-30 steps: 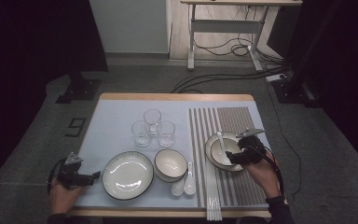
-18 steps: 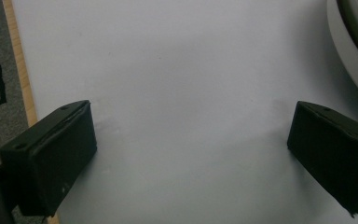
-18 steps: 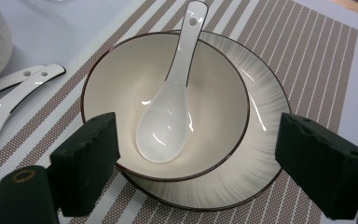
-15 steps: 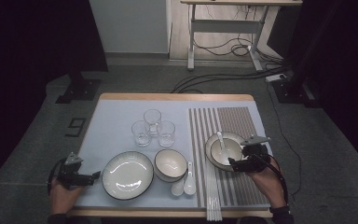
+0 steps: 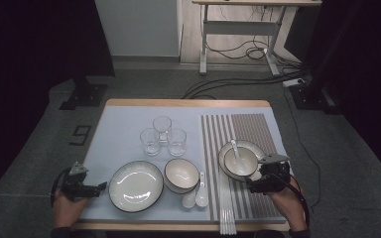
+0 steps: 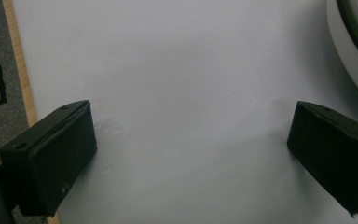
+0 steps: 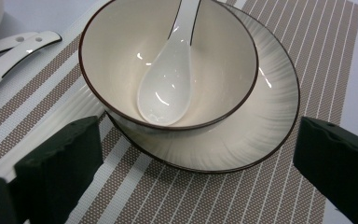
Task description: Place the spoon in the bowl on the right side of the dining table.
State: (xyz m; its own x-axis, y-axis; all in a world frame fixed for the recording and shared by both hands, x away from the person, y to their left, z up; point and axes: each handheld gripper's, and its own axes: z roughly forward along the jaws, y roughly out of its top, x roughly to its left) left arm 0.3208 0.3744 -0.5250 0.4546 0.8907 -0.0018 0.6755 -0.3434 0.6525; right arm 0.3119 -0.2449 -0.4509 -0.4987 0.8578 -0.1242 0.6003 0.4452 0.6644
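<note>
Bowl: a glazed bowl (image 7: pixel 168 60) with a dark rim is seen on a plate (image 7: pixel 265 126), which rests on the striped mat (image 5: pixel 248 129) at the right side of the bench (image 5: pixel 124 124).
Spoon: a white spoon (image 7: pixel 168 84) lies inside the bowl, its handle leaning on the far rim.
Right gripper: the right gripper (image 7: pixel 196 163) is held just short of the plate's near edge, its jaws spread wide and nothing between them.
Left gripper: the left gripper (image 6: pixel 189 154) is held low over bare bench at the left, jaws spread apart and empty, with the edge of a large plate (image 5: pixel 135 186) just beside it.
Handling: the bowl is judged stiff, brittle and fairly heavy; the glaze is likely slippery, so a chip or slide is to be feared.
Hold: the rim is judged the best place, one jaw inside the wall and one outside, away from the spoon handle.
Risk: the loose spoon could shift or tip out if the bowl is tilted.
Other things: three glasses (image 5: pixel 162 135), a second bowl (image 5: pixel 181 174), two more spoons (image 5: pixel 195 194) and chopsticks (image 5: pixel 226 218) are set out nearby.
</note>
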